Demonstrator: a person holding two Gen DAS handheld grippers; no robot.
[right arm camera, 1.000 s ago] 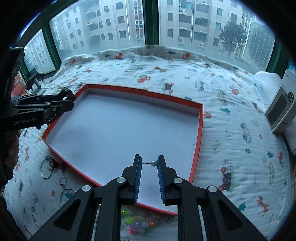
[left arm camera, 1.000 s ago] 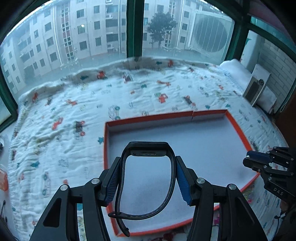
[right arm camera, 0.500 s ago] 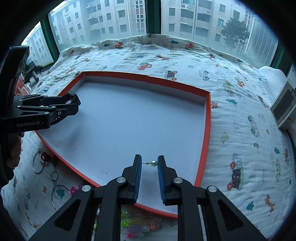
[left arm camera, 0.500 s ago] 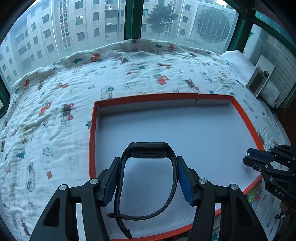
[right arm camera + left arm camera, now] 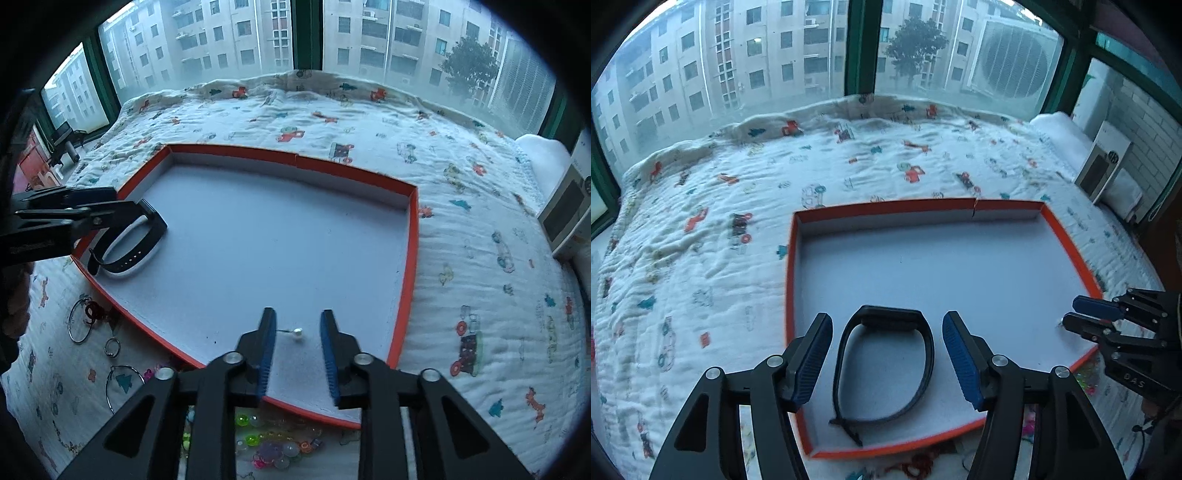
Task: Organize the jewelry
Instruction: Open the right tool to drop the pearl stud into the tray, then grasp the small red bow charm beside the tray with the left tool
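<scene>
Black wristband [image 5: 884, 369] lies in the orange tray [image 5: 1071, 243] between the open left tool [image 5: 886, 363], untouched. Pearl pin [image 5: 297, 333] lies free between the just-opened right tool [image 5: 297, 350], lettered "DAS".

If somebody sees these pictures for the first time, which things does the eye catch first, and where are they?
First comes the shallow orange-edged tray on the cartoon-print blanket. A black wristband lies in its near left corner between the open pads of the left gripper, untouched. Near the front edge, a small pearl pin lies between the parted pads of the right gripper, which have just been opening.
</scene>
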